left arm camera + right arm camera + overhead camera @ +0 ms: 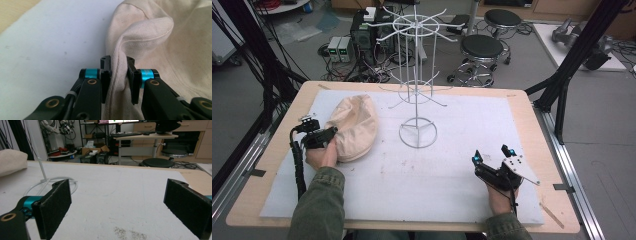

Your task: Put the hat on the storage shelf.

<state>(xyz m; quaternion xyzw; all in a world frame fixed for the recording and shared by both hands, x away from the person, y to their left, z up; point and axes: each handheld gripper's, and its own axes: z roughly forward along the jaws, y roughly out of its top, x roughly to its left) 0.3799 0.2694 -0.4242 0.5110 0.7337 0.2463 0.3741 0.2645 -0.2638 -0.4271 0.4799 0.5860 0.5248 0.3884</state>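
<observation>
1. On the white mat's point(522, 200) left side, the left gripper point(117, 75) has its jaws pinched on the cream hat's point(354, 127) brim fold.
2. Grasping looks finished; next, likely lifting toward the wire rack point(417, 75).
3. Near the right edge, the right gripper point(493, 156) rests wide open, empty.

Cream cloth hat point(354, 127) crumpled on mat
</observation>
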